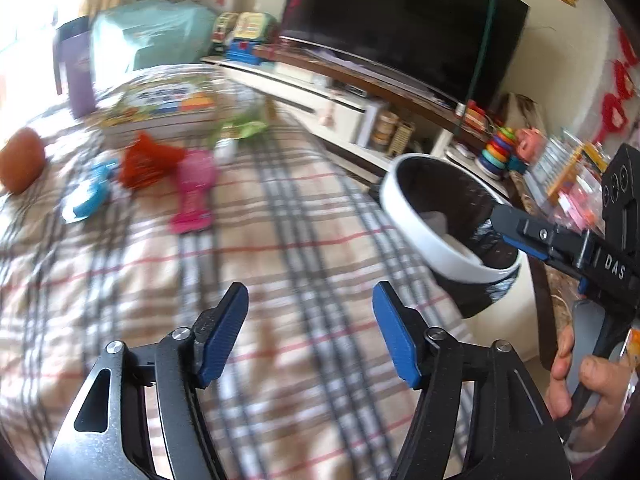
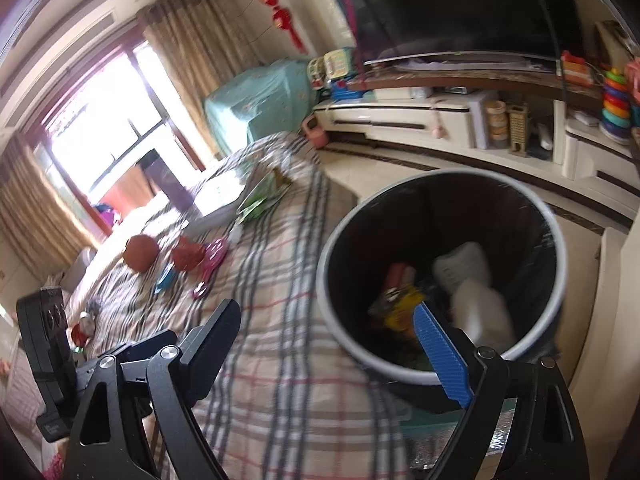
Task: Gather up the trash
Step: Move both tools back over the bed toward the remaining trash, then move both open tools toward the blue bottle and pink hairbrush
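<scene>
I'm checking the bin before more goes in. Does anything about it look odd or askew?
The bin stands upright beside the plaid bed, trash inside, nothing spilled around it. Its black liner hangs crumpled below the white rim on one side. Loose wrappers still lie on the bed.

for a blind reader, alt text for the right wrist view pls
The open right tool hangs over a black-lined trash bin holding wrappers and a white bottle, beside a plaid-covered bed scattered with small items.

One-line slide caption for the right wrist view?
Open right claw above a black-lined trash bin holding a white bottle and wrappers, beside the plaid-covered bed.
</scene>
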